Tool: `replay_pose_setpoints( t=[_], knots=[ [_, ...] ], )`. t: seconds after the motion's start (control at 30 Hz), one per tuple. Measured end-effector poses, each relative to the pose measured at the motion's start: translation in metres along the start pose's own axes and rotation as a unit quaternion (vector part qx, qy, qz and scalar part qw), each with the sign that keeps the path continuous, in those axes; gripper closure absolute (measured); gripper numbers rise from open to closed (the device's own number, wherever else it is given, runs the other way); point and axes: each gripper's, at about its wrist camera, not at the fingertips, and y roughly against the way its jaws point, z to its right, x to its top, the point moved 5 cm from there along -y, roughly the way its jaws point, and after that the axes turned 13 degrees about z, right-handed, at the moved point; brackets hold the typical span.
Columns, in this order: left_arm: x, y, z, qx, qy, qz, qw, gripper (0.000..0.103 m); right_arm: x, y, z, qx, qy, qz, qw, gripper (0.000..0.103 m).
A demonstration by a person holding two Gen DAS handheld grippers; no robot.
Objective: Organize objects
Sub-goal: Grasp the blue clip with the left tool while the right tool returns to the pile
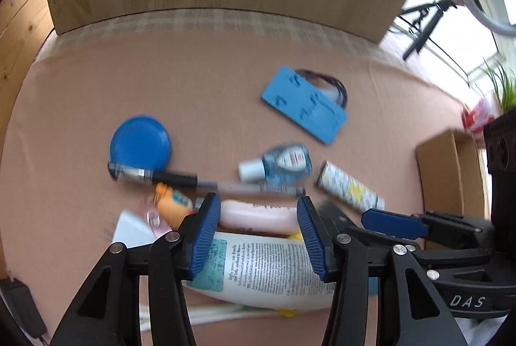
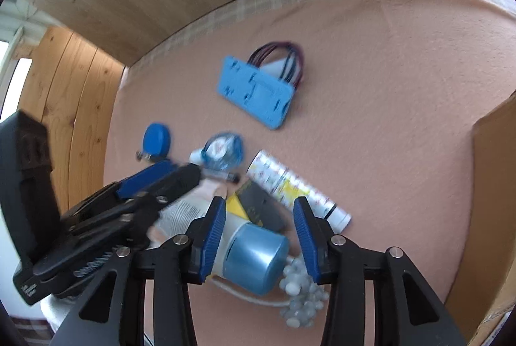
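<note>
L hand-held gripper point(image 1: 256, 222) open over white lotion tube point(image 1: 267, 268); blurry pen point(image 1: 206, 181), prob. gel type, just beyond w/ blue disc point(image 1: 140, 143) far left.

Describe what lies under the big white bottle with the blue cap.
The white bottle lies across a yellow item and a dark flat pouch; a white cord and pale bead cluster emerge by its cap. Anything beneath its middle is covered.
</note>
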Motion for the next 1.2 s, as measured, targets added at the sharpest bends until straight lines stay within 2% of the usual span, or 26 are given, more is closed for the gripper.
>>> replay_pose_setpoints(
  t=[0.1, 0.13, 0.23, 0.43, 0.57, 0.67, 0.77, 0.83, 0.9, 1.0, 1.07, 1.13, 1.2],
  knots=[
    [-0.019, 0.01, 0.001, -0.02, 0.006, -0.008, 0.9997, 0.051, -0.017, 0.004, -0.007, 0.008, 0.03, -0.011, 0.999, 0.063],
    [-0.028, 0.014, -0.001, -0.015, 0.005, -0.009, 0.9998, 0.053, -0.024, 0.006, -0.009, 0.008, 0.043, -0.015, 0.999, 0.063],
    [-0.046, 0.029, -0.003, -0.027, 0.008, 0.003, 0.9996, 0.054, -0.048, 0.014, -0.012, 0.003, 0.079, -0.024, 0.997, 0.064],
    [-0.088, 0.051, -0.011, -0.021, 0.001, 0.001, 0.9998, 0.054, -0.08, 0.032, -0.008, 0.009, 0.089, -0.019, 0.996, 0.064],
    [-0.096, 0.056, -0.018, -0.018, 0.016, 0.005, 0.9997, 0.054, -0.103, 0.04, -0.003, 0.008, 0.082, -0.012, 0.997, 0.064],
    [-0.094, 0.058, -0.023, -0.018, 0.024, 0.005, 0.9995, 0.055, -0.116, 0.042, -0.005, -0.009, 0.105, -0.004, 0.994, 0.064],
    [-0.086, 0.067, -0.025, -0.02, 0.027, 0.017, 0.9993, 0.055, -0.125, 0.045, -0.008, -0.008, 0.118, -0.015, 0.993, 0.064],
    [-0.077, 0.075, -0.022, -0.019, 0.019, 0.03, 0.9992, 0.054, -0.123, 0.05, -0.01, 0.002, 0.116, -0.017, 0.993, 0.064],
    [-0.069, 0.076, -0.019, -0.012, 0.0, 0.036, 0.9993, 0.054, -0.114, 0.06, -0.013, 0.004, 0.12, 0.001, 0.993, 0.064],
    [-0.062, 0.073, -0.015, -0.011, -0.011, 0.027, 0.9995, 0.054, -0.092, 0.074, -0.018, -0.018, 0.147, 0.048, 0.988, 0.064],
    [-0.059, 0.069, -0.011, -0.005, -0.026, 0.023, 0.9994, 0.054, -0.079, 0.076, -0.017, -0.035, 0.157, 0.064, 0.985, 0.064],
    [-0.059, 0.067, -0.009, -0.008, -0.03, 0.018, 0.9993, 0.054, -0.066, 0.075, -0.015, -0.047, 0.158, 0.075, 0.983, 0.064],
    [-0.058, 0.064, -0.008, -0.008, -0.029, 0.018, 0.9994, 0.054, -0.061, 0.07, -0.015, -0.047, 0.16, 0.066, 0.984, 0.063]
  ],
)
